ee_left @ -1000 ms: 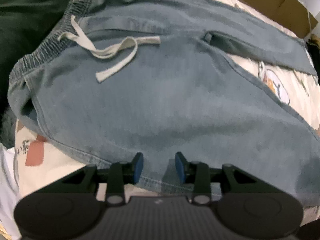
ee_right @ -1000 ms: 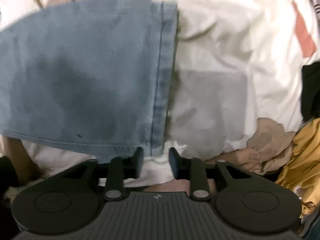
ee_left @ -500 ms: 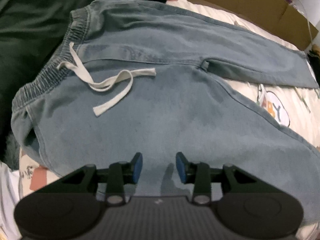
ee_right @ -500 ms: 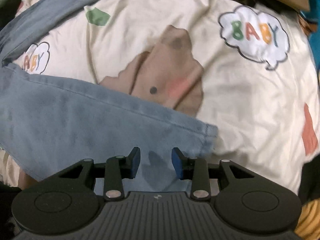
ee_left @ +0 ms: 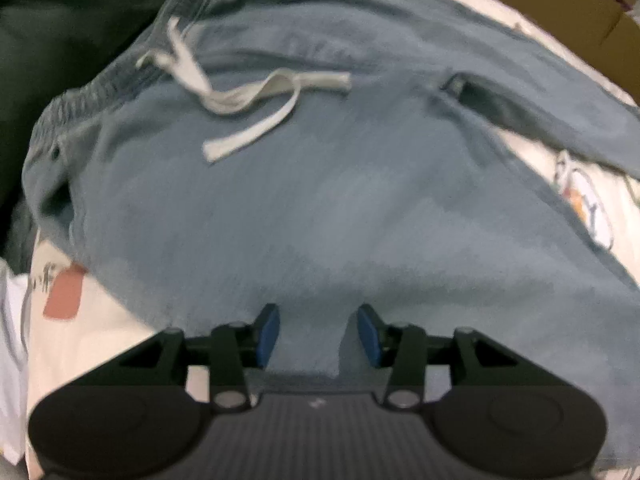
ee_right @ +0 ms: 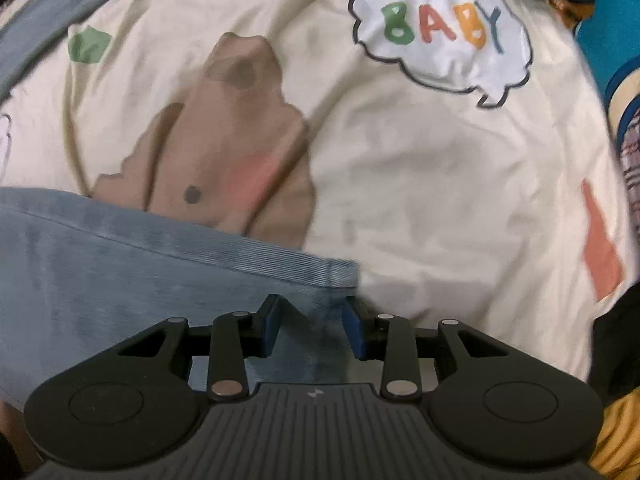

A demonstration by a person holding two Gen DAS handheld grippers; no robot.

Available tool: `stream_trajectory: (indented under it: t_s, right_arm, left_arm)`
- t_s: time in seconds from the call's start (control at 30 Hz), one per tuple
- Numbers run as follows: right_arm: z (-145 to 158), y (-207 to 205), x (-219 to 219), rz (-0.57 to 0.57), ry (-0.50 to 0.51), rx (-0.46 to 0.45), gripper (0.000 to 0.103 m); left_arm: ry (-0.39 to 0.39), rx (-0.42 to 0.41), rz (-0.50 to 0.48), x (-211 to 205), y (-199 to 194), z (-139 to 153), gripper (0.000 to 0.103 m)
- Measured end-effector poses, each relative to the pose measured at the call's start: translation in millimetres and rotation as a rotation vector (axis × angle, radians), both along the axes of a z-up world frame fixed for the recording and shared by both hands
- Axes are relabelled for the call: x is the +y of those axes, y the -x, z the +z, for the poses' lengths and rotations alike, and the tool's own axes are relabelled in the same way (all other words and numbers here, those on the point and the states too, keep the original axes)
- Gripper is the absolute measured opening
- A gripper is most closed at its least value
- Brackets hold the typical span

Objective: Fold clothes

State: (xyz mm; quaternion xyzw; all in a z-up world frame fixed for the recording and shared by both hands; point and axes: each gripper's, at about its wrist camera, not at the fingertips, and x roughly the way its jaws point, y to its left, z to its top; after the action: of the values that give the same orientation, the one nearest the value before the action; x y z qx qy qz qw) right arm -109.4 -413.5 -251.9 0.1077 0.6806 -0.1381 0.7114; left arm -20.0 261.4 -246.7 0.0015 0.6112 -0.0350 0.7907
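"BABY" cloud print (ee_right: 440, 36) upper right on bedsheet (ee_right: 420, 184), jeans (ee_left: 320, 200) waistband upper left, legs running right, left tool (ee_left: 318, 338) just widening, empty, right tool (ee_right: 312, 326) parted over hem (ee_right: 340, 276)

bedsheet (ee_right: 400, 184): cream, cartoon print, wrinkled
cloud patch (ee_right: 440, 36): white, dark outline, "BABY" in coloured letters
bear print (ee_right: 224, 152): brown, pink cheek, dark dots
cardboard box (ee_left: 532, 4): brown, top right, behind bed edge
dark fabric (ee_left: 60, 32): top left, blackish green
yellow cloth (ee_right: 616, 436): bottom right corner
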Motion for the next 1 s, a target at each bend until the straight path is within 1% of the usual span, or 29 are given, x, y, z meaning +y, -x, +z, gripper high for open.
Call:
stream_trajectory:
  t_s: [0.07,0.13,0.27,0.37,0.57,0.67,0.73,0.87,1.0]
  right_arm:
    - [4,-2,1,0.028,0.047,0.0,0.041]
    - [13,-3,2,0.037,0.056,-0.034,0.041]
    - [37,-4,7,0.05,0.015,-0.169,0.041]
    - [53,-4,13,0.052,-0.026,-0.258,0.041]
    - [74,-6,37,0.089,-0.062,-0.362,0.041]
    - [82,-9,46,0.085,-0.096,-0.386,0.042]
    - [87,-10,51,0.087,-0.116,-0.396,0.042]
    - [101,-13,67,0.171,-0.133,-0.416,0.048]
    - [111,-13,79,0.258,-0.195,-0.403,0.048]
  left_arm:
    - [-0.003,0.0,0.004,7,6,-1,0.046]
    - [-0.005,-0.005,0.01,17,12,3,0.046]
    - [-0.033,-0.024,0.038,39,23,17,0.049]
    - [-0.034,-0.043,0.081,61,29,32,0.049]
    - [-0.034,-0.117,0.185,103,38,70,0.049]
    - [-0.038,-0.162,0.214,118,44,93,0.05]
    - [-0.021,-0.181,0.247,129,46,105,0.052]
    - [-0.001,-0.219,0.292,145,48,121,0.052]
    - [0.003,-0.233,0.303,150,44,122,0.053]
